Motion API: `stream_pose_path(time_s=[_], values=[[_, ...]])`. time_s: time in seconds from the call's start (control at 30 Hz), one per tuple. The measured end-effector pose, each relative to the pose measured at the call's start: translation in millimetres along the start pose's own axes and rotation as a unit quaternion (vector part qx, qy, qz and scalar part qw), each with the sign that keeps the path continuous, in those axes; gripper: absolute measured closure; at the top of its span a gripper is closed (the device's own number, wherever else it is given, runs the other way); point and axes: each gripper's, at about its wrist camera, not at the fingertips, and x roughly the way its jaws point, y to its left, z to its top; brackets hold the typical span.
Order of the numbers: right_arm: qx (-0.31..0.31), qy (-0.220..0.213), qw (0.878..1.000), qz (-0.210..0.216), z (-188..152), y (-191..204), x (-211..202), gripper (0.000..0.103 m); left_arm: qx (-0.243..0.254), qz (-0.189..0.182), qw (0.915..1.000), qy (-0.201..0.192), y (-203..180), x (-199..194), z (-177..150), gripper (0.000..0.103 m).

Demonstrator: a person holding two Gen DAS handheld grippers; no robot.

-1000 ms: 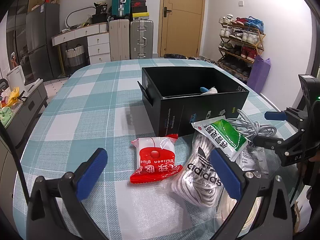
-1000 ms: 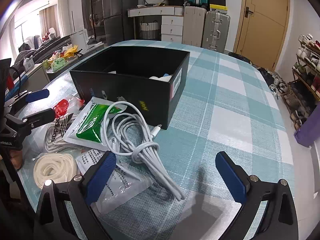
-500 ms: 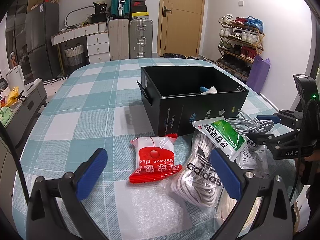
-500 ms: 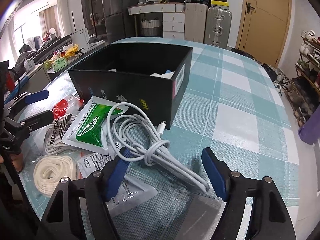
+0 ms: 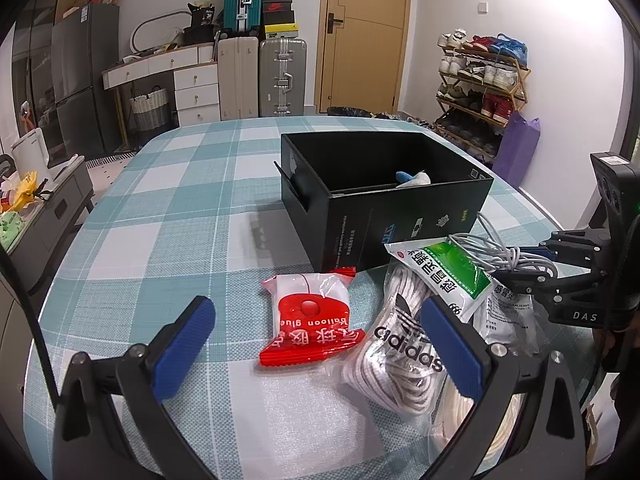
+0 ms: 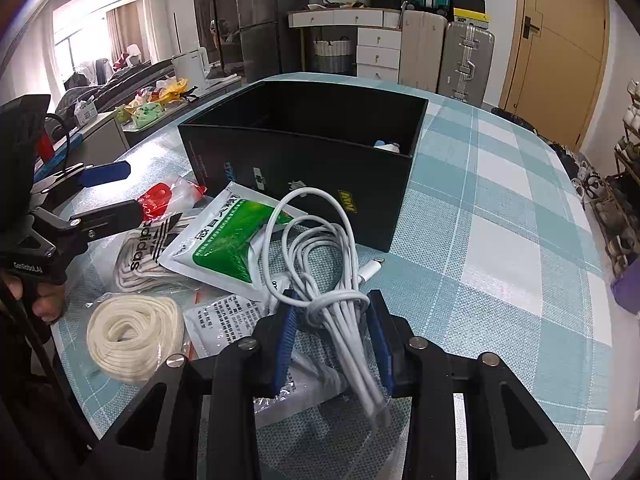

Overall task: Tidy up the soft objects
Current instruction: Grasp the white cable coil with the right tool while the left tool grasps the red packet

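Note:
A coiled white cable lies on the checked table in front of the black box. My right gripper has its blue pads closed around the cable's bound middle; it also shows in the left wrist view. My left gripper is open and empty, hovering above the red balloon glue packet and the Adidas lace bag. A green and white sachet lies under the cable loops. A blue and white item sits inside the box.
A cream rope coil and a clear printed bag lie by the table's near edge. Suitcases, drawers and a shoe rack stand beyond the table. A grey cabinet stands to the left.
My right gripper has moved forward onto the cable and closed its jaws from wide open to shut around the bundle. My left gripper has stayed still and open.

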Motion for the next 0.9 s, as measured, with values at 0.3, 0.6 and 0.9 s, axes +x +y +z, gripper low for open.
stream_pose_path(time_s=[0.3,0.6,0.9], values=[[-0.01,-0.022,1.0,0.003,0,0,-14,0.073,-0.005,0.001,1.0,0.0,-2,-1,-1,0.0],[-0.015,-0.051,0.999,0.0,4,0,-38,0.073,-0.024,0.011,0.9995,0.019,7,6,0,0.0],[-0.006,-0.077,0.997,-0.004,6,-3,-57,0.073,-0.053,0.017,0.9966,0.061,16,24,4,0.009]])
